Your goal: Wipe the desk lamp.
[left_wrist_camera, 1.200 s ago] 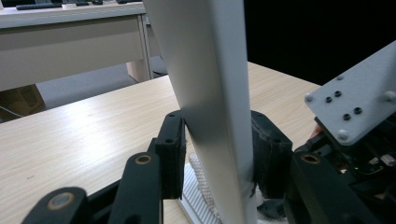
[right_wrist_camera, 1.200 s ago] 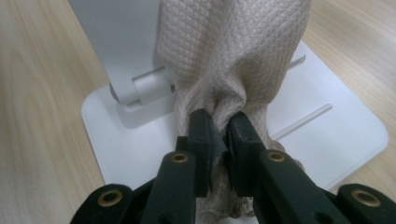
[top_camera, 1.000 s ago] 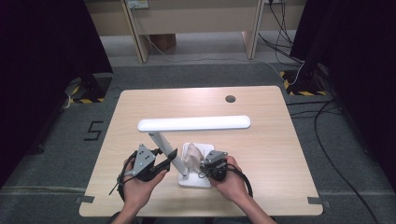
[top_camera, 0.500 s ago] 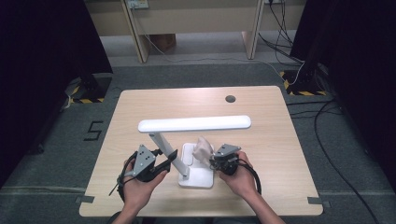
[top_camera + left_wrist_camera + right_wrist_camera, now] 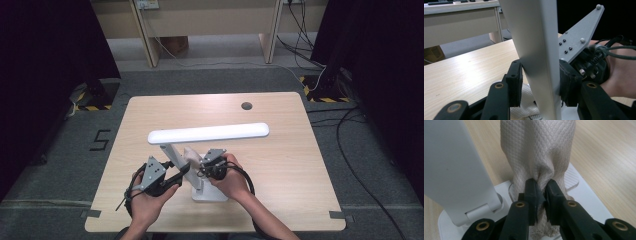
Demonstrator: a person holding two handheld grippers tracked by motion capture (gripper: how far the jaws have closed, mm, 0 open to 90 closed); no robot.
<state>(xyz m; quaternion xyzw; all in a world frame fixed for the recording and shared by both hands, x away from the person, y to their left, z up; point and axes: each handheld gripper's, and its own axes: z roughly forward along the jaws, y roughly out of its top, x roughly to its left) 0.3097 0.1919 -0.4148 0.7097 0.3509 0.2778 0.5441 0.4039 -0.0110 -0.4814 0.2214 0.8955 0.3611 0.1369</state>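
Note:
A white desk lamp stands on the table, its long head (image 5: pixel 207 133) level above its flat base (image 5: pixel 212 192). My left gripper (image 5: pixel 182 172) is shut on the lamp's slanted arm (image 5: pixel 536 50), one pad (image 5: pixel 515 82) on each side of it. My right gripper (image 5: pixel 542 192) is shut on a bunched beige quilted cloth (image 5: pixel 539 150), which hangs over the base (image 5: pixel 589 202) beside the arm (image 5: pixel 454 170). From above, the right gripper (image 5: pixel 202 169) and cloth (image 5: pixel 192 157) sit just right of the arm (image 5: pixel 172 155). The left gripper view also has the right gripper's grey plate (image 5: pixel 579 40) behind the arm.
The wooden table (image 5: pixel 280 165) has a round cable hole (image 5: pixel 246 105) at its far right. Bare tabletop lies to the right of and beyond the lamp. Other desks' legs and floor cables (image 5: pixel 360 175) lie off the table.
My right gripper, with the cloth, shifted right, then swung left and away from the person, closer to the lamp's arm. The left gripper kept its hold in place.

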